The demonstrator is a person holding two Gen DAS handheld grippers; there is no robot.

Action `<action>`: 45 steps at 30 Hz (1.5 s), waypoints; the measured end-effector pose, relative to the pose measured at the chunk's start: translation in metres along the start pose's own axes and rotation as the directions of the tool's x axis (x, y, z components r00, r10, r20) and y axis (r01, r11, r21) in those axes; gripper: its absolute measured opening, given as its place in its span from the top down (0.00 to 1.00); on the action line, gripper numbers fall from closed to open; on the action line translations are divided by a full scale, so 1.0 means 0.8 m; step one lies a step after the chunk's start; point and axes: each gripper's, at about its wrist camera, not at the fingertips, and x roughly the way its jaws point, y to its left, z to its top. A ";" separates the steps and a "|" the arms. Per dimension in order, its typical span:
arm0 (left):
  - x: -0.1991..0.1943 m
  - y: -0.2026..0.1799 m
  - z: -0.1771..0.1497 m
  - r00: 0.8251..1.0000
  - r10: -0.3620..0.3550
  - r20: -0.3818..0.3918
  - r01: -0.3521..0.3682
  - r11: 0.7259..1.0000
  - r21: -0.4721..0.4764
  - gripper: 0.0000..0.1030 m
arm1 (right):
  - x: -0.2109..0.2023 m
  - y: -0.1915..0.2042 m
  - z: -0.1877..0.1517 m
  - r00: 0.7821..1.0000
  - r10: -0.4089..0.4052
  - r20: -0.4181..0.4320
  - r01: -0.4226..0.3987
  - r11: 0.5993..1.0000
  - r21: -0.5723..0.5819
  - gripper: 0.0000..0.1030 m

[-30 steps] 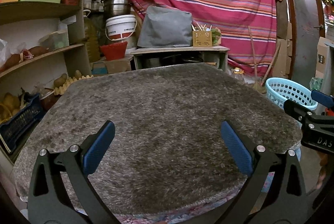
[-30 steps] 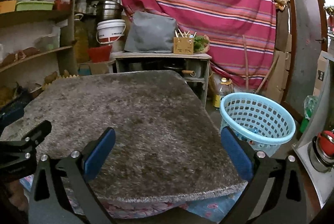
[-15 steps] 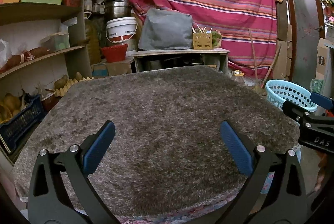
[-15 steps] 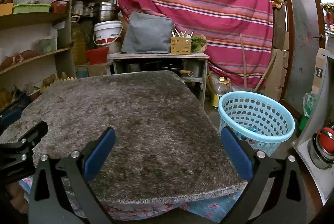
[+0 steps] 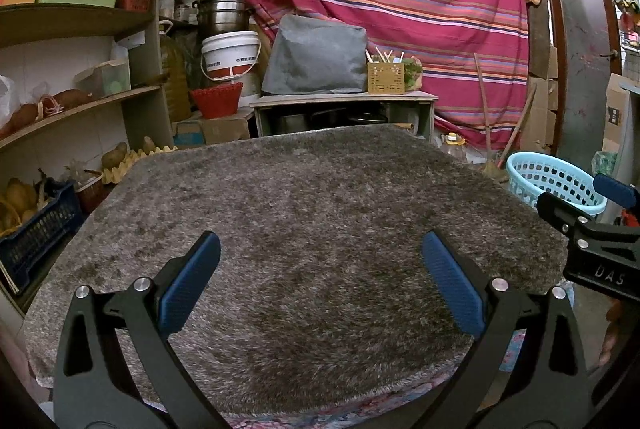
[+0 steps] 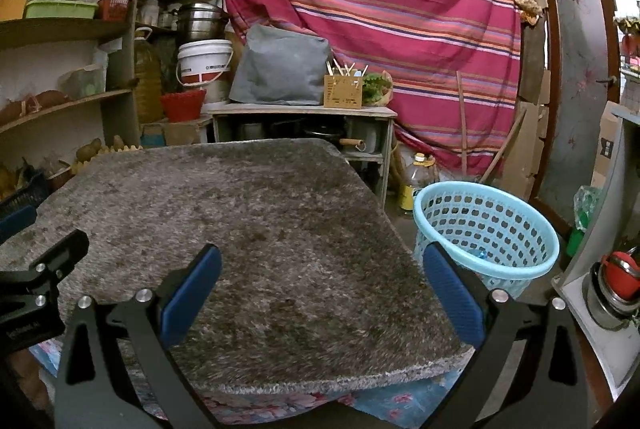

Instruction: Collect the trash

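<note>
Hovering spread-jawed, empty, over the shaggy grey mat (image 5: 320, 221): left gripper (image 5: 320, 283) mid-mat, right gripper (image 6: 322, 285) near its right edge beside the blue basket (image 6: 486, 229).

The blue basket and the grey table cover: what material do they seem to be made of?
The blue basket looks like moulded plastic, smooth and slightly glossy, with regular punched holes. The grey table cover seems a shaggy pile fabric, matte, with tufted fibres visible at its edge.

The basket's (image 6: 486, 233) lower part sits behind the right gripper's finger (image 6: 454, 293), and something small and blue inside it is too tiny to make out. From the left gripper's camera, the rug (image 5: 304, 229) hides the basket's base. Shelf (image 5: 76, 109) contents run off the left edge.
</note>
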 end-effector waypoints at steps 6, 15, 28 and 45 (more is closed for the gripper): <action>0.001 0.000 0.000 1.000 0.002 0.003 -0.002 1.000 0.003 0.05 | 0.000 0.000 0.001 1.000 0.001 0.000 -0.001 1.000 -0.001 0.04; 0.001 0.001 0.000 1.000 -0.003 0.001 0.003 1.000 -0.001 0.05 | -0.001 -0.002 0.001 1.000 0.001 0.002 -0.001 1.000 -0.001 0.04; -0.002 0.003 0.004 1.000 -0.005 0.013 0.005 1.000 -0.006 0.05 | -0.001 -0.001 0.002 1.000 0.000 0.006 0.000 1.000 0.001 0.04; -0.003 0.002 0.004 1.000 -0.002 0.017 0.003 1.000 -0.007 0.05 | -0.001 -0.001 0.004 1.000 0.000 0.002 0.000 1.000 0.000 0.04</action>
